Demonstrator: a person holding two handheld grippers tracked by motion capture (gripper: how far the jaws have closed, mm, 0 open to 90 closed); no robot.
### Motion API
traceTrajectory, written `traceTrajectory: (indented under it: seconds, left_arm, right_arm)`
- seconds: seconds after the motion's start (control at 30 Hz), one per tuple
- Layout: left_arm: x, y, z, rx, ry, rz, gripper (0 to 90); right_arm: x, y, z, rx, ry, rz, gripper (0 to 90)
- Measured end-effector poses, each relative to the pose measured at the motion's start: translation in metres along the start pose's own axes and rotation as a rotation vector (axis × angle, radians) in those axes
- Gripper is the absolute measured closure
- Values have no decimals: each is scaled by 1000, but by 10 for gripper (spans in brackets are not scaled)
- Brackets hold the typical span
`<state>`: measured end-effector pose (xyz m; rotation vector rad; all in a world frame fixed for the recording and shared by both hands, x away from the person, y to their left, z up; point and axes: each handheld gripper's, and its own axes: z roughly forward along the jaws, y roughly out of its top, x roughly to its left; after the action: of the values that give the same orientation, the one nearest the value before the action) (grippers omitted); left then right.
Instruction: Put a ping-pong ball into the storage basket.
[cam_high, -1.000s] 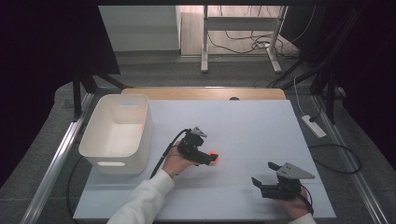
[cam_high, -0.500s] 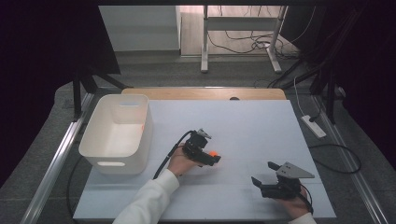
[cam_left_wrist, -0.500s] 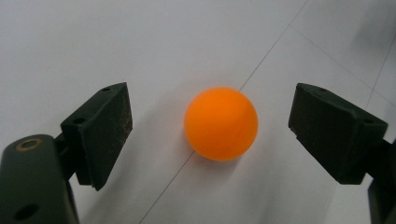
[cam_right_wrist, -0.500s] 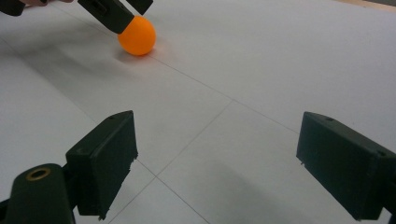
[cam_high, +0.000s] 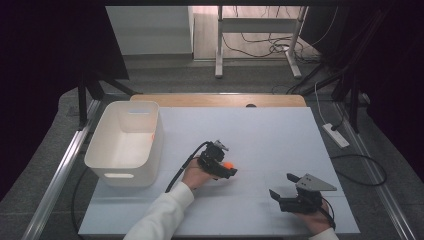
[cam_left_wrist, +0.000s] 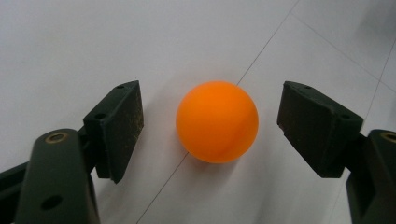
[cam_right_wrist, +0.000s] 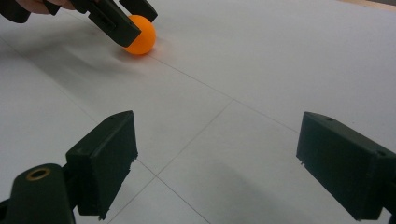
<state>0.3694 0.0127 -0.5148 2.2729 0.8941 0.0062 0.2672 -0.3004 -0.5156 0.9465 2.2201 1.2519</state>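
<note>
Left gripper sat with its jaws spread apart on either side of an orange ball, a clear gap showing on both sides, so no contact with either pad. Ball rested on the white tabletop, over a thin line that ran across the surface. In the high view the ball lay near the middle of the tabletop, at the tip of the left gripper, which was held by a hand in a white sleeve.

Right gripper was also wide open and held nothing; it pointed across bare tabletop toward the ball, which lay well apart from it. In the high view the right gripper was near the front right of the tabletop.

A white bin stood at the left side of the tabletop, well apart from the ball.
</note>
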Motion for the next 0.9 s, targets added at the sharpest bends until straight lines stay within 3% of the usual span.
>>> traceTrajectory:
  seconds: [0.47, 0.6, 0.9]
  left_arm:
    - [-3, -1, 4, 28, 0, 20, 493]
    - [-2, -1, 3, 29, -5, 19, 499]
    - [-1, 0, -14, -18, -2, 23, 502]
  right_arm:
    - [0, 0, 0, -1, -2, -1, 120]
    - [1, 0, -1, -2, -3, -5, 120]
    - [1, 0, -1, -1, -6, -3, 120]
